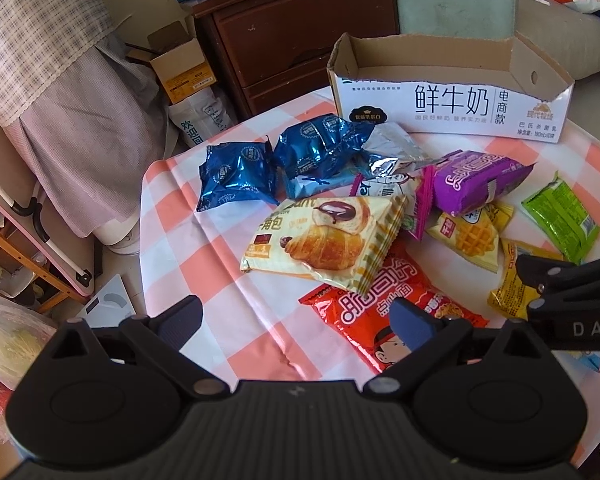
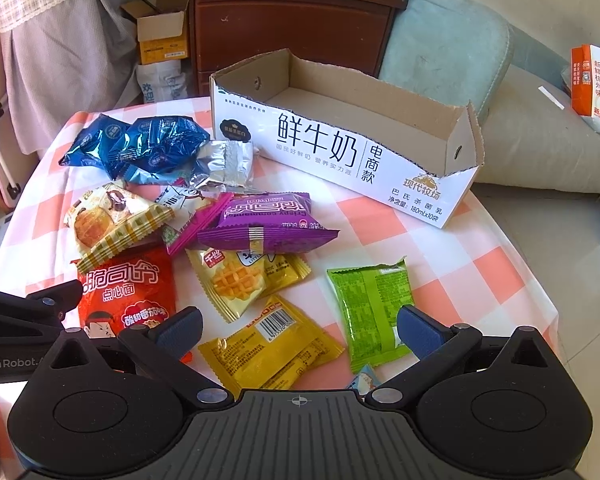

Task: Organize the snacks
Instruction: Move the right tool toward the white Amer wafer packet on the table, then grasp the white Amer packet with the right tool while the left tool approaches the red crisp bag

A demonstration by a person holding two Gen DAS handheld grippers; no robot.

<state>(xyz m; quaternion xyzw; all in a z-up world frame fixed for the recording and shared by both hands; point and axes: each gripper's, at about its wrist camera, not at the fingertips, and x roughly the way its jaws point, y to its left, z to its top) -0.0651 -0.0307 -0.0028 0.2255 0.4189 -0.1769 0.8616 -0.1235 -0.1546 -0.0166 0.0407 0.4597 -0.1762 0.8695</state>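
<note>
Snacks sit in a loose pile on the worktop [image 2: 452, 248], which is covered in a pink-and-white checked cloth; none are in the box yet.

- Open-top white cardboard milk carton tray [image 2: 340, 148] with black Chinese print: far side of worktop, empty inside, apart from the pile.
- Two shiny dark-blue foil packets [image 1: 236, 172] at far left of the pile, side by side, a crumpled silver foil wrapper [image 2: 224, 164] just beside them.
- Cream croissant packet [image 1: 324, 236] overlaps the top edge of the flat red noodle-snack bag [image 2: 128, 292].
- Purple crisp packet [image 2: 268, 220] rests on a magenta sachet [image 2: 196, 226] and on the yellow waffle packet [image 2: 232, 284].
- Yellow barcode packet [image 2: 272, 348] lies nearest the right gripper; green packet [image 2: 372, 308] lies flat just beside it, clear of the pile.

Left gripper [image 1: 296, 320]: jaws wide apart, holding nothing, hovering over bare cloth and the near corner of the red bag.
Right gripper [image 2: 300, 330]: jaws wide apart, holding nothing, above the yellow barcode packet, with the green packet close to its right finger.

Grippers sit side by side, each visible at the edge of the other's view.
</note>
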